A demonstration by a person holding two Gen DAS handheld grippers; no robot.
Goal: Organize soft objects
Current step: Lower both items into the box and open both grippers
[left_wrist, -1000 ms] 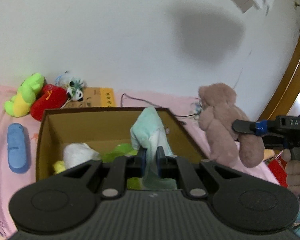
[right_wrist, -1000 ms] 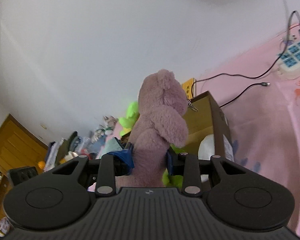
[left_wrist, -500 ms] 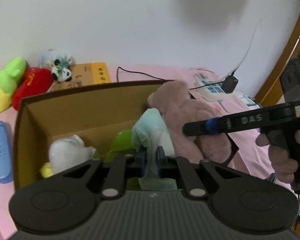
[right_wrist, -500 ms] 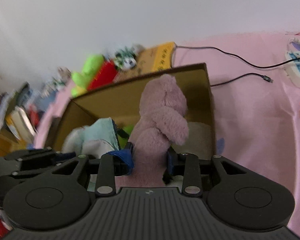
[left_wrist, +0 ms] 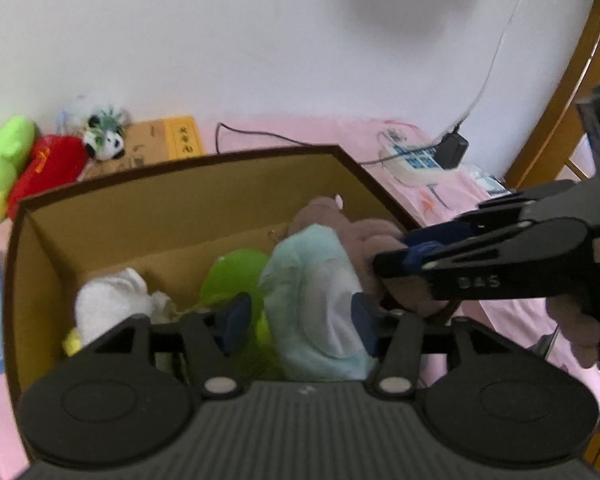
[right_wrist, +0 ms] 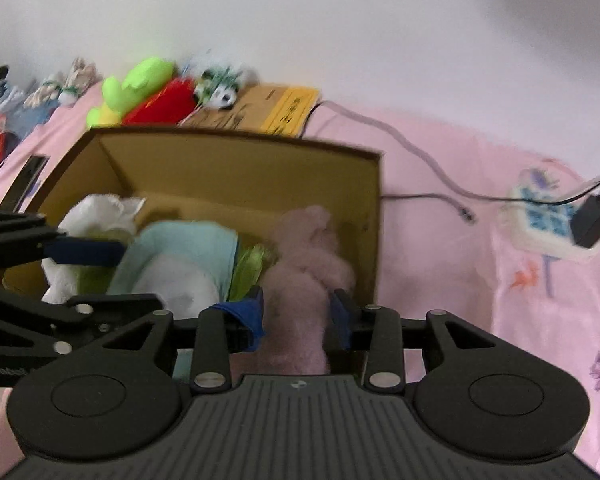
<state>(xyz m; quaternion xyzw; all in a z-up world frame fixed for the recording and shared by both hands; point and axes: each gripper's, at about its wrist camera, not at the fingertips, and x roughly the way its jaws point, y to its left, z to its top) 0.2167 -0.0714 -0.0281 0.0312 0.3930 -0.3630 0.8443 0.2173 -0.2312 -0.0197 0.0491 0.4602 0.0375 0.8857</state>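
Left gripper (left_wrist: 298, 322) is opening, pads off the pale blue-and-white plush (left_wrist: 320, 300) between them. Right gripper (right_wrist: 298, 314) opening too, mauve fuzzy teddy bear (right_wrist: 304, 268) between its jaws. Both toys sit inside the brown cardboard box (right_wrist: 236, 160).

Open cardboard box (left_wrist: 172, 216) on a pink sheet (left_wrist: 300, 132). Inside, left to right: a white plush (left_wrist: 108, 304), a green plush (left_wrist: 232, 272), a pale mint plush (left_wrist: 312, 292) and a mauve bear (left_wrist: 364, 236). The left gripper (left_wrist: 300, 320) is opening, its jaws spread around the mint plush, the left pad clear of it. The right gripper (left_wrist: 392, 254) enters from the right at the bear. Far left: green, red and panda toys; far right: a power strip (left_wrist: 412, 160).
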